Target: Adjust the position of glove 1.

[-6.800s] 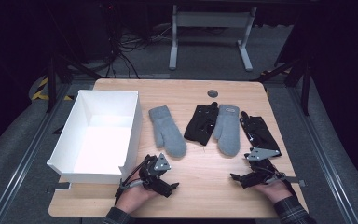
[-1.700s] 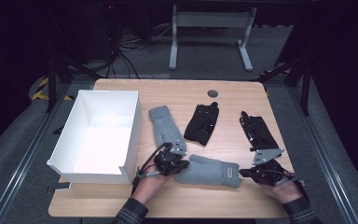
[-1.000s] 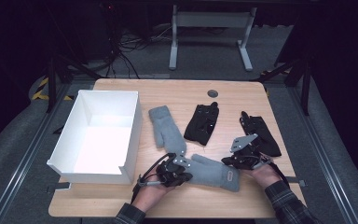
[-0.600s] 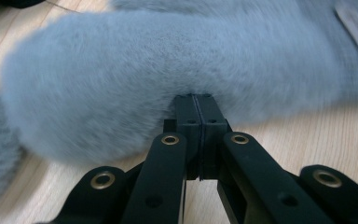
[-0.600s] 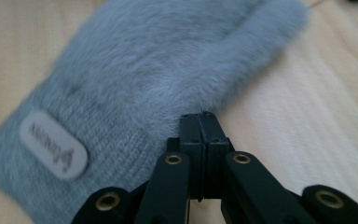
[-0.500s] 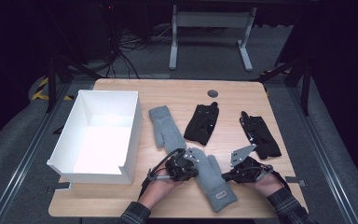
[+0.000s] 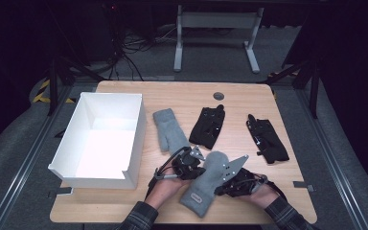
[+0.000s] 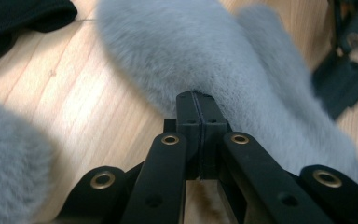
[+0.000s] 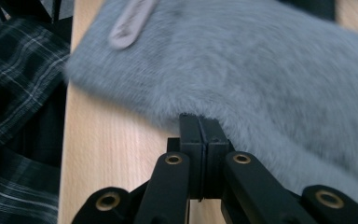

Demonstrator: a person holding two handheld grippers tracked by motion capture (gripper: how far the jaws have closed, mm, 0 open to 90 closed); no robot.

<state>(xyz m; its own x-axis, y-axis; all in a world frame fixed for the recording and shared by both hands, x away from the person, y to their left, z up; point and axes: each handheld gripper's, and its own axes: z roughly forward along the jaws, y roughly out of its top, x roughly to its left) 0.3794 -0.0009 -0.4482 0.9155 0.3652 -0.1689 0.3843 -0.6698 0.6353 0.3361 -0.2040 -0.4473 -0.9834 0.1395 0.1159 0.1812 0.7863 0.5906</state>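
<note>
A grey mitten (image 7: 205,184) lies near the table's front edge, cuff and label toward the person. My left gripper (image 7: 197,168) is shut on its left edge and my right gripper (image 7: 222,186) is shut on its right edge. In the left gripper view the closed jaws of the left gripper (image 8: 198,100) pinch the mitten's (image 8: 223,60) fuzzy rim. The right gripper view has the right gripper (image 9: 199,120) nipping the mitten (image 9: 261,79) below its label (image 9: 130,21). A second grey mitten (image 7: 170,129) lies flat just beyond, beside the box.
A white open box (image 7: 132,143) stands at the left of the wooden table (image 7: 182,96). Two black gloves (image 7: 208,125) (image 7: 268,139) lie at the middle and right. A plaid sleeve (image 9: 18,116) is close to the front edge.
The held mitten has swung from lying crosswise to pointing away from the person, cuff toward the front edge. Both grippers have shifted with it, the right one moving in toward the left.
</note>
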